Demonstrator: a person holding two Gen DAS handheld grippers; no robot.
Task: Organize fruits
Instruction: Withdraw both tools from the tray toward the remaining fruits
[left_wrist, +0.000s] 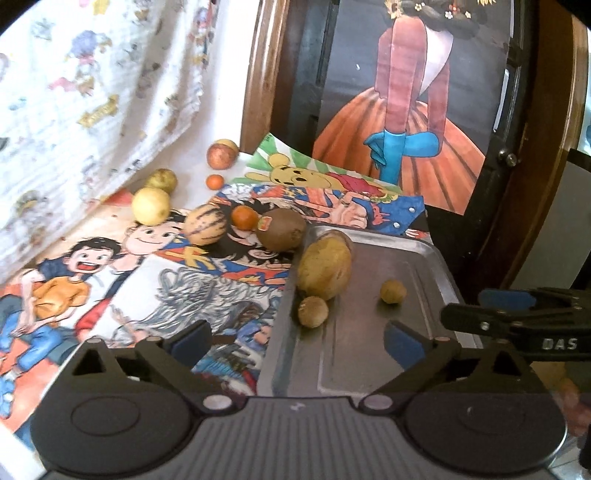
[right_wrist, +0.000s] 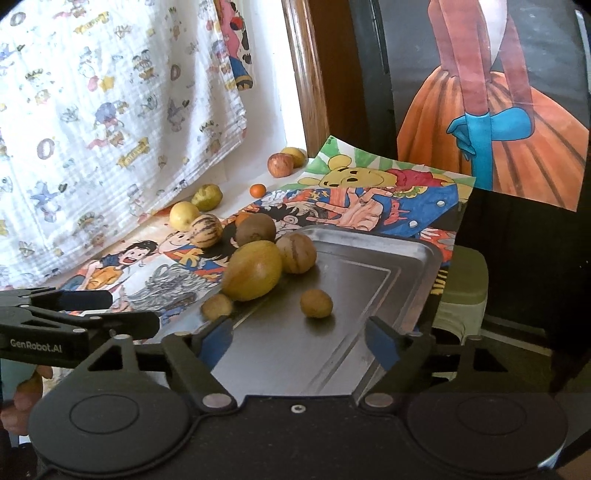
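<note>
Both my grippers empty, jaws wide apart: left gripper (left_wrist: 297, 341) over the metal tray's (left_wrist: 424, 254) near-left edge, right gripper (right_wrist: 299, 341) over the tray itself. On tray: big yellow-brown mango (right_wrist: 253, 275), striped melon (right_wrist: 296, 254) touching it, two small brown round fruits (right_wrist: 316, 303). Off tray, just beside its far-left corner: kiwi (left_wrist: 281, 229), another striped melon (left_wrist: 205, 225), small orange (left_wrist: 244, 217). Farther back: yellow guava (left_wrist: 150, 205), apple (left_wrist: 221, 156). Table covered with cartoon drawings (left_wrist: 155, 291); printed cloth (right_wrist: 92, 110) hangs behind.

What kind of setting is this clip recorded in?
Probably a home room, not a lab: a cartoon-print cloth hangs behind, hand-coloured cartoon drawings cover the surface, and loose fruit surrounds a metal tray.
</note>
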